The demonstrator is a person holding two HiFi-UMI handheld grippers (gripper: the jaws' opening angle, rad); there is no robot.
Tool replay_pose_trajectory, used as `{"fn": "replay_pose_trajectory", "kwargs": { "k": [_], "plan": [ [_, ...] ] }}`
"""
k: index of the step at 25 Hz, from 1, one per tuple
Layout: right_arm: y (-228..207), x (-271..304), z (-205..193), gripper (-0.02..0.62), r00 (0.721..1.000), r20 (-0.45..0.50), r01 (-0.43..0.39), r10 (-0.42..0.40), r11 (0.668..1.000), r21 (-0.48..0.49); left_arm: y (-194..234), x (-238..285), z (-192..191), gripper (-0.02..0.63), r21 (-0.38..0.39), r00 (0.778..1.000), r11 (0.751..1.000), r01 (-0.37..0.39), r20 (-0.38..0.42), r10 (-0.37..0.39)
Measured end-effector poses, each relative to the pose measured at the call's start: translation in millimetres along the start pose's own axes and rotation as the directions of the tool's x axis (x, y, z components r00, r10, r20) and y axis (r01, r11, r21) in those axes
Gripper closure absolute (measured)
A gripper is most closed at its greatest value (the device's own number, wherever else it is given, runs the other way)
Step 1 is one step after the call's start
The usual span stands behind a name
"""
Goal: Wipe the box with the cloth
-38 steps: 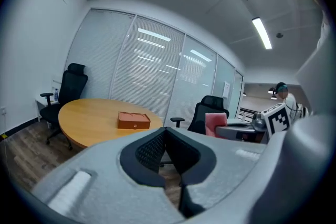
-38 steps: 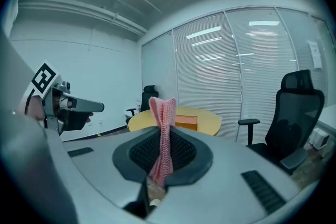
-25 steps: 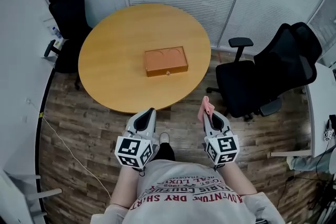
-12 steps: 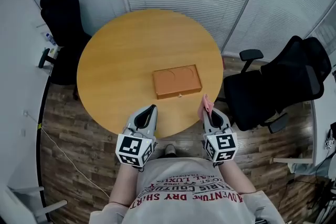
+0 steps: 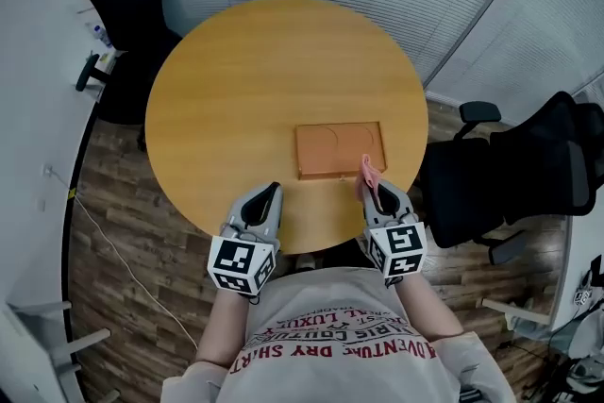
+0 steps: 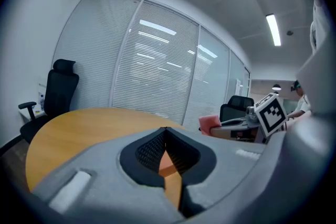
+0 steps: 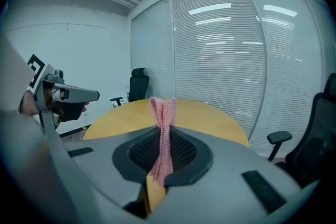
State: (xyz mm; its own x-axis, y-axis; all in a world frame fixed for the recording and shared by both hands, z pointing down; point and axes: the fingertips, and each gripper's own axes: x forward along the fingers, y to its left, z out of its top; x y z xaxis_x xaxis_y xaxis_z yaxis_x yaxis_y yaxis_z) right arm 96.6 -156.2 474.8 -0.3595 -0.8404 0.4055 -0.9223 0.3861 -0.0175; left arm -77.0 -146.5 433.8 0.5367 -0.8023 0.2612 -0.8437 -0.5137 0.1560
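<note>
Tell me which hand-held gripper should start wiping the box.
Right. The right hand-held gripper is shut on the pink cloth at the near edge of the box; the left hand-held gripper is shut, empty and farther from it.

Person closes in on the table (image 5: 236, 80): both grippers go from over the floor to over its near edge. The box (image 5: 335, 146) goes from well ahead to just in front of the right gripper (image 5: 371, 191). The cloth (image 5: 367, 169) tip now overlaps the box's near edge in head view; contact unclear. The left gripper (image 5: 272, 192) is now over the tabletop, left of the box.
</note>
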Motion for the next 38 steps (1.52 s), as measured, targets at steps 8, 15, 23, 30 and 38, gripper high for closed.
{"fn": "replay_pose_trajectory", "kwargs": {
  "k": [8,15,23,30,38],
  "plan": [
    [2.4,81.6,8.9,0.565,0.982,-0.091,-0.173,0.168,0.983,-0.059,35.9,32.5,-4.3,0.597,-0.057,0.992,0.991,-0.119,-0.043,0.117],
    [-0.8,146.1,10.5,0.565,0.952,-0.196,-0.284,0.235,0.917,-0.279,58.0,57.7,-9.1,0.597,-0.090,0.976,0.973,-0.213,-0.057,0.209],
    [-3.2,207.7,-12.3,0.565,0.901,-0.348,-0.398,0.259,0.812,-0.427,69.4,71.0,-31.0,0.597,-0.141,0.958,0.950,-0.279,-0.104,0.266],
    [6.1,248.7,-37.0,0.565,0.851,-0.476,-0.478,0.223,0.705,-0.525,85.7,67.7,-39.9,0.597,-0.163,0.945,0.933,-0.322,-0.119,0.305],
    [19.4,259.9,-43.8,0.565,0.830,-0.536,-0.515,0.157,0.588,-0.625,91.6,57.0,-48.8,0.597,-0.176,0.931,0.917,-0.359,-0.144,0.337]
  ]
}}
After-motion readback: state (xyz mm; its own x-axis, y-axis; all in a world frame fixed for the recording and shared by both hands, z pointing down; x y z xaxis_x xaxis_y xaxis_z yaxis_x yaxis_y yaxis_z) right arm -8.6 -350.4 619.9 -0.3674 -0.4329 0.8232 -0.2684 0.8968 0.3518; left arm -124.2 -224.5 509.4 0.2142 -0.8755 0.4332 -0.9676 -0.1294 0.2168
